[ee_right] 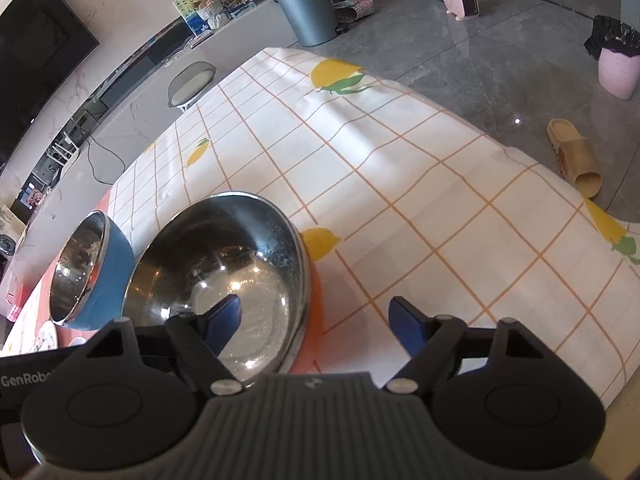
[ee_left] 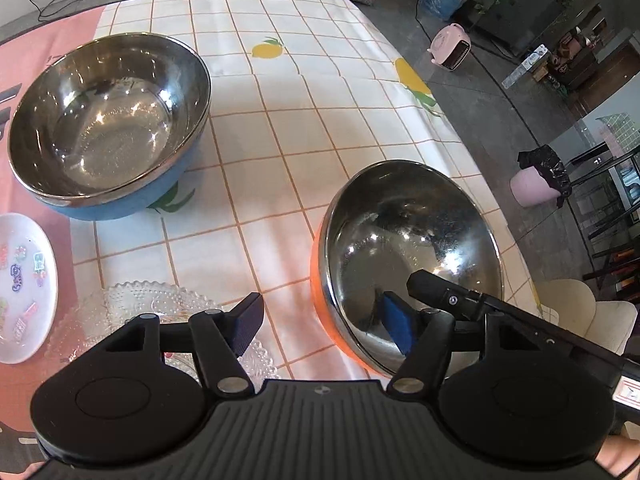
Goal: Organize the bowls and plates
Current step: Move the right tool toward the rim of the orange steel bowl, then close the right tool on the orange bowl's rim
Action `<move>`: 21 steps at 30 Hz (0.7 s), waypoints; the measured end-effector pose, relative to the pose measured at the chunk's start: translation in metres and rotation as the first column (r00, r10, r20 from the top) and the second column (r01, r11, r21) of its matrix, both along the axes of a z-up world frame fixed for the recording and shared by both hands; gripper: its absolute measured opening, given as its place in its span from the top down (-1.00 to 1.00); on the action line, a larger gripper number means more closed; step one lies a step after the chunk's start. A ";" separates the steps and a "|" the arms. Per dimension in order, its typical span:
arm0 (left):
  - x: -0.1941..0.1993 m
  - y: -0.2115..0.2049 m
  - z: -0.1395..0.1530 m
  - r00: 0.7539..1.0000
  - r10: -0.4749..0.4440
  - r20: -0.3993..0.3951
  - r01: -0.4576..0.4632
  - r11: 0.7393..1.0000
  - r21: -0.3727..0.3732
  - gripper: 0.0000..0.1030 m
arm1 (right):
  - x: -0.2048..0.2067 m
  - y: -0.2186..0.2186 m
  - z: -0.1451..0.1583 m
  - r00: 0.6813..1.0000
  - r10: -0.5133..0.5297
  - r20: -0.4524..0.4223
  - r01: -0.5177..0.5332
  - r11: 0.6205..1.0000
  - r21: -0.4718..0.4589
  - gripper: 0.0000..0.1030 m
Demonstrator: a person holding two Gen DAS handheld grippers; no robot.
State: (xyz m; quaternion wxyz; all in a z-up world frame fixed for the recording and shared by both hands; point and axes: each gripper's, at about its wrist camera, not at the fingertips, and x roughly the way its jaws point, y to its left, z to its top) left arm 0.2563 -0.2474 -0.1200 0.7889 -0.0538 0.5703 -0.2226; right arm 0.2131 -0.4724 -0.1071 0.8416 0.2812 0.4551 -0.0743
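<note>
**Two grippers straddling one orange bowl**

Seen only from left wrist: glass plate [ee_left: 160,304] and white plate [ee_left: 22,288] near table's [ee_left: 280,128] near edge; blue bowl [ee_left: 112,128] farther in, upright; orange bowl [ee_left: 404,256] upright near right edge, round, no long axis; left gripper [ee_left: 324,328] and right gripper [ee_right: 316,320] both wide, astride its rim, not gripping.

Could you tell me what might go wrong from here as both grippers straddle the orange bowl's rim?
The orange bowl sits near the table edge, so a slipping pinch could push it off. The glass plate lies under the left gripper; a careless dip could hit it.
</note>
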 end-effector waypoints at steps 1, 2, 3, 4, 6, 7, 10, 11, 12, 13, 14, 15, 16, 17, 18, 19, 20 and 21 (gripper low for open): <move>0.001 -0.001 -0.002 1.000 0.005 -0.004 -0.005 1.000 0.010 -0.25 | 0.001 0.000 -0.002 1.000 0.026 -0.001 -0.026 0.999 0.042 0.05; 0.002 -0.002 -0.006 1.000 0.011 -0.007 -0.010 1.000 0.016 -0.21 | 0.002 -0.001 -0.004 1.000 0.029 -0.003 -0.029 0.997 0.067 0.05; 0.002 -0.003 -0.008 1.000 0.013 -0.013 -0.013 1.000 0.016 -0.16 | 0.002 0.000 -0.006 0.999 0.026 -0.019 -0.025 0.997 0.073 0.04; 0.003 -0.003 -0.011 1.000 0.016 -0.019 -0.016 1.000 0.012 -0.10 | 0.003 0.001 -0.007 0.999 0.028 -0.028 -0.026 0.998 0.061 0.06; 0.001 -0.002 -0.014 1.000 0.024 -0.013 -0.024 1.000 -0.011 0.02 | 0.003 0.001 -0.007 1.000 0.022 -0.016 -0.021 0.998 0.056 0.05; 0.002 -0.002 -0.013 1.000 0.024 -0.012 -0.024 0.999 -0.023 0.19 | 0.003 0.001 -0.007 1.000 0.021 -0.012 -0.020 0.998 0.056 0.05; 0.003 -0.004 -0.011 0.999 0.032 -0.028 -0.033 0.998 -0.054 0.55 | 0.003 0.003 -0.007 1.000 0.023 -0.013 -0.023 0.999 0.042 0.52; 0.003 -0.005 -0.009 0.999 0.036 -0.025 -0.037 0.998 -0.043 0.55 | 0.003 0.002 -0.008 1.000 0.019 -0.013 -0.018 0.999 0.048 0.55; 0.002 -0.007 -0.008 0.999 0.029 -0.017 -0.030 0.999 -0.030 0.55 | 0.002 0.001 -0.007 1.000 0.014 -0.010 -0.014 0.999 0.051 0.57; 0.002 -0.009 -0.006 1.000 0.018 -0.008 -0.018 1.000 -0.016 0.56 | 0.002 0.000 -0.007 1.000 0.009 -0.008 -0.009 0.999 0.053 0.60; 0.001 -0.011 -0.004 1.000 0.008 0.001 -0.008 1.000 -0.001 0.57 | 0.001 -0.002 -0.007 1.000 0.004 -0.006 -0.004 0.998 0.057 0.63; 0.000 -0.011 -0.002 1.000 0.005 0.005 -0.005 1.000 0.009 0.59 | 0.000 -0.003 -0.006 1.000 0.001 -0.004 -0.001 0.998 0.061 0.65; -0.001 -0.011 0.000 1.000 0.004 0.006 -0.004 1.000 0.012 0.59 | -0.001 -0.004 -0.005 1.000 -0.003 0.001 0.003 0.998 0.063 0.68; -0.001 -0.009 0.002 1.000 0.009 0.005 -0.009 1.000 0.012 0.60 | -0.002 -0.004 -0.004 1.000 -0.003 0.005 0.002 0.998 0.064 0.68; -0.002 -0.009 0.005 1.000 0.012 0.006 -0.012 1.000 0.013 0.61 | -0.003 -0.004 -0.003 1.000 0.000 0.010 -0.001 0.998 0.064 0.69; -0.003 -0.008 0.008 1.000 0.011 0.011 -0.011 1.000 0.014 0.61 | -0.004 -0.003 -0.001 1.000 0.002 0.019 -0.004 0.998 0.062 0.69; -0.005 -0.007 0.011 1.000 0.006 0.018 -0.007 1.000 0.017 0.61 | -0.005 -0.002 0.001 1.000 0.004 0.026 -0.006 0.998 0.059 0.69; -0.007 -0.007 0.016 1.000 0.001 0.028 -0.002 1.000 0.021 0.62 | -0.006 -0.001 0.004 0.999 0.008 0.036 -0.010 0.998 0.055 0.69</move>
